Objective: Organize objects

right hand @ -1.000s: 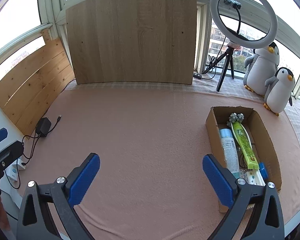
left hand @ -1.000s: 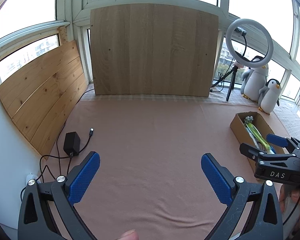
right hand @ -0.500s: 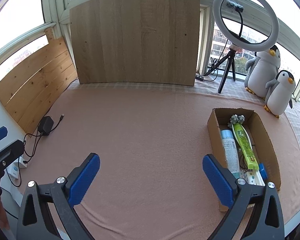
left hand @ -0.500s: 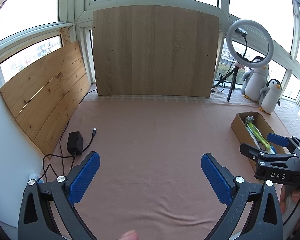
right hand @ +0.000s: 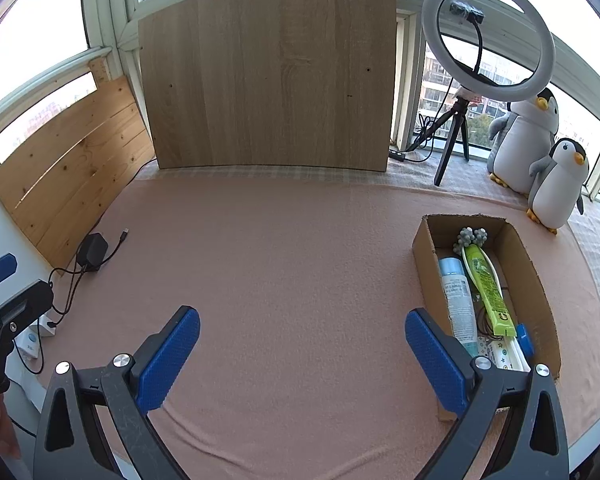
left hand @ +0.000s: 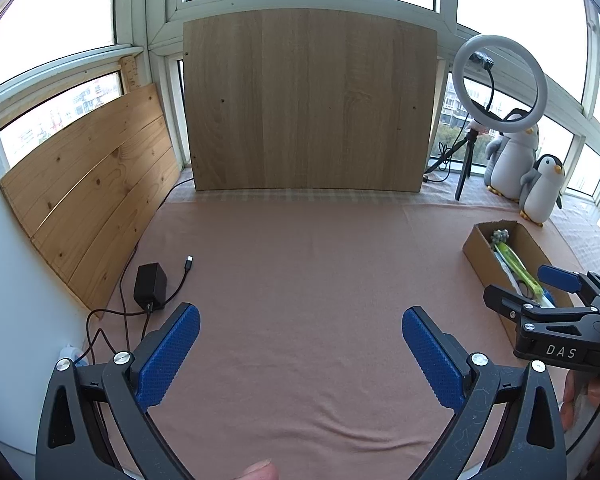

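Observation:
A cardboard box (right hand: pixel 534 268) lies on the pink cloth at the right and holds a green tube (right hand: pixel 488 290), a pale blue bottle (right hand: pixel 456 300), a grey bumpy ball (right hand: pixel 470 236) and small packets. The left wrist view shows the same box (left hand: pixel 476 254) at its right edge. My right gripper (right hand: pixel 302 344) hangs open over bare cloth just left of the box, holding nothing. My left gripper (left hand: pixel 300 344) is open over the cloth's middle, also holding nothing. The right gripper's fingers (left hand: pixel 556 276) reach into the left wrist view in front of the box.
A black power adapter (left hand: pixel 151 286) with cables lies at the left, by a slanted wood panel (left hand: pixel 92 200). A tall wood board (left hand: pixel 308 100) stands at the back. A ring light on a tripod (right hand: pixel 488 36) and two plush penguins (right hand: pixel 556 178) stand at the back right.
Both views have drifted slightly, so the board and box sit a little lower and more to the right in frame. Both grippers stay open; nothing was picked up or moved.

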The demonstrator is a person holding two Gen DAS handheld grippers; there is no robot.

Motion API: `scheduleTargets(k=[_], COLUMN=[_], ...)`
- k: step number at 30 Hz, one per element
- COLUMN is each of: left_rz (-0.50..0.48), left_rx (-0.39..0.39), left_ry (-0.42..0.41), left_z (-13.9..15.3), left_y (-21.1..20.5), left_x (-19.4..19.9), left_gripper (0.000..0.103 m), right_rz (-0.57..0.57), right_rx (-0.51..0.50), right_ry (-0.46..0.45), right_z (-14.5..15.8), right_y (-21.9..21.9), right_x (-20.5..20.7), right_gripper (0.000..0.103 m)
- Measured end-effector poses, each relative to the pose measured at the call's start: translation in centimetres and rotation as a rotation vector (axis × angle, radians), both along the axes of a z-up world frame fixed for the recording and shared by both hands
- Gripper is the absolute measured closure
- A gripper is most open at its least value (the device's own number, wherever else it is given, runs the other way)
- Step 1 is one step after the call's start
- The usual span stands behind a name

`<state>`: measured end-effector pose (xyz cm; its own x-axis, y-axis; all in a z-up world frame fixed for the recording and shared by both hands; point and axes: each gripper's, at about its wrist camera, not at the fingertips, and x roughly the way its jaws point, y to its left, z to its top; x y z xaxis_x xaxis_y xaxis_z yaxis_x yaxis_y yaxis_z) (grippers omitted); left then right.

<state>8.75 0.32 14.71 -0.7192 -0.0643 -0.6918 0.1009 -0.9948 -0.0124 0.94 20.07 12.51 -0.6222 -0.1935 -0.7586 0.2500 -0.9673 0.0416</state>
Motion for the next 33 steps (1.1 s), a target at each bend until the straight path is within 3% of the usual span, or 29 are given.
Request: scheduleTargets(k=[33], left_rz=[-0.006], left_rx=[0.0], left_ry=[-0.004], left_z=[-0.17], left_y=[-0.09], left_x=[0.07], left_gripper=[0.0], right_rz=[-0.005], right_rx=[0.0], right_ry=[-0.002], right_z=[0.02], right_y=[-0.08], right_x=[0.09], right_gripper=[0.002])
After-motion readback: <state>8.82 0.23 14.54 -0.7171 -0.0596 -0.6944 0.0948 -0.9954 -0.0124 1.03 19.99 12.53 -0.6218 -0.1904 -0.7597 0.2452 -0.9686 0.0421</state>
